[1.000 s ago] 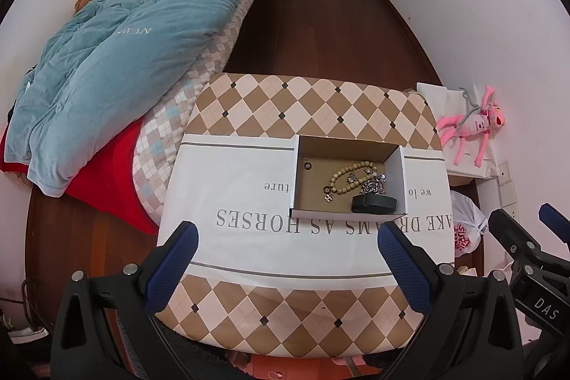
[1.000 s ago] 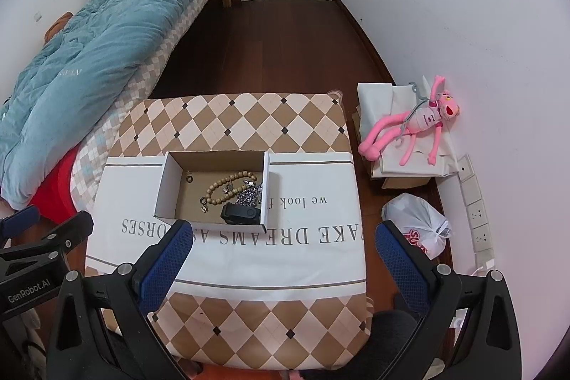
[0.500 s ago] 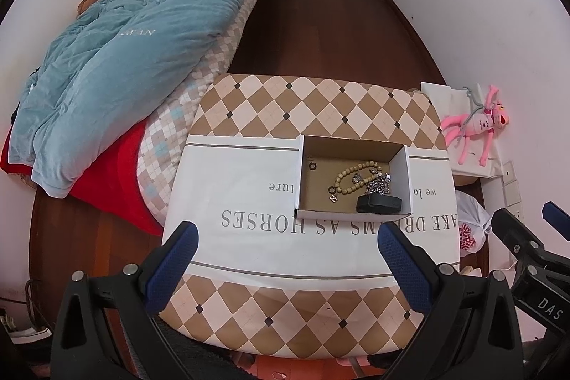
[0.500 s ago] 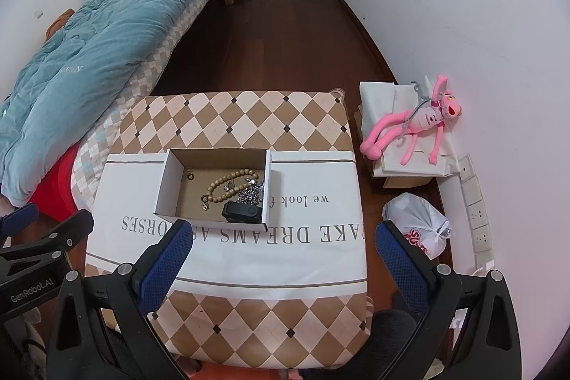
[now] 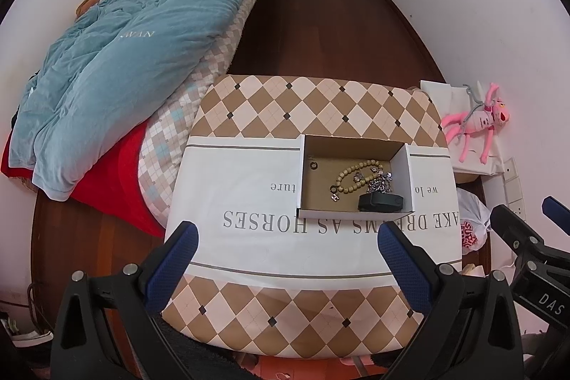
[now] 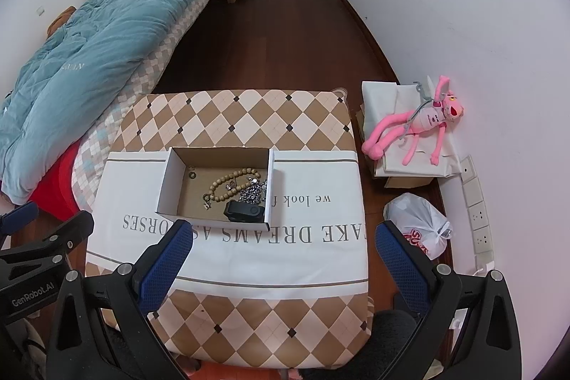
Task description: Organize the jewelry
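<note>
An open cardboard box (image 5: pixel 408 166) (image 6: pixel 167 180) sits on the table's white cloth (image 5: pixel 242 187) (image 6: pixel 320 219). Inside lie a wooden bead bracelet (image 5: pixel 351 178) (image 6: pixel 228 184), a silver chain (image 5: pixel 381 182) (image 6: pixel 253 191), a small dark ring (image 5: pixel 313 165) (image 6: pixel 192 173) and a black case (image 5: pixel 380 202) (image 6: pixel 245 211). My left gripper (image 5: pixel 288 243) is open and empty, high above the table's near edge. My right gripper (image 6: pixel 283 239) is also open and empty, held beside it; it also shows in the left wrist view (image 5: pixel 527 237).
A bed with a blue quilt (image 5: pixel 135 52) (image 6: pixel 89 59) touches the table's left side. A pink plush toy (image 5: pixel 477 121) (image 6: pixel 420 127) on white bags and a plastic bag (image 6: pixel 420 227) lie on the floor to the right, by the wall sockets (image 6: pixel 477 212).
Both grippers have drifted slightly up and back, so the table and box sit a little lower and smaller in view. Nothing on the table has moved.
</note>
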Demonstrator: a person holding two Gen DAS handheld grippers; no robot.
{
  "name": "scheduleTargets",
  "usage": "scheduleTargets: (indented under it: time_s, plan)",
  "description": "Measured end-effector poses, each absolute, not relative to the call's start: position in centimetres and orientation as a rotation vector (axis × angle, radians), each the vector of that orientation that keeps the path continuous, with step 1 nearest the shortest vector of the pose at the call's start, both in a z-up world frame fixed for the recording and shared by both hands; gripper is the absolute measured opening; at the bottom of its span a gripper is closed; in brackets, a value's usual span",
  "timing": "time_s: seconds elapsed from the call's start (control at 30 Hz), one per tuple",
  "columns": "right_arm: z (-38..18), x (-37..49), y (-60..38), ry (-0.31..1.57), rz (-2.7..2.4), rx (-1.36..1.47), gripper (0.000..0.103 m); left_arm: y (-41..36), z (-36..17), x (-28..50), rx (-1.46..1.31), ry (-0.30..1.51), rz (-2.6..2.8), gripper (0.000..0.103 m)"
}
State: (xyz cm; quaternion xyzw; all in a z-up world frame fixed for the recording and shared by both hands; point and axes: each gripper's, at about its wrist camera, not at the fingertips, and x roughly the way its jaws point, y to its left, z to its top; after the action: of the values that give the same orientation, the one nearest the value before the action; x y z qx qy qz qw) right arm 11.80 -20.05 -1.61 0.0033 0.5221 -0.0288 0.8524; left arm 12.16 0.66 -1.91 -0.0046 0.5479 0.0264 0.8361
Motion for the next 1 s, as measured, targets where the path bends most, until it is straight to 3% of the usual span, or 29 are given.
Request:
scheduleTargets:
  time_s: [1.0]
  plan:
    - [-1.53,11.63,-19.58,1.1,-0.063,-0.003,0.103,0.48,-1.85,11.8,0.008,1.146,0.041,0.103]
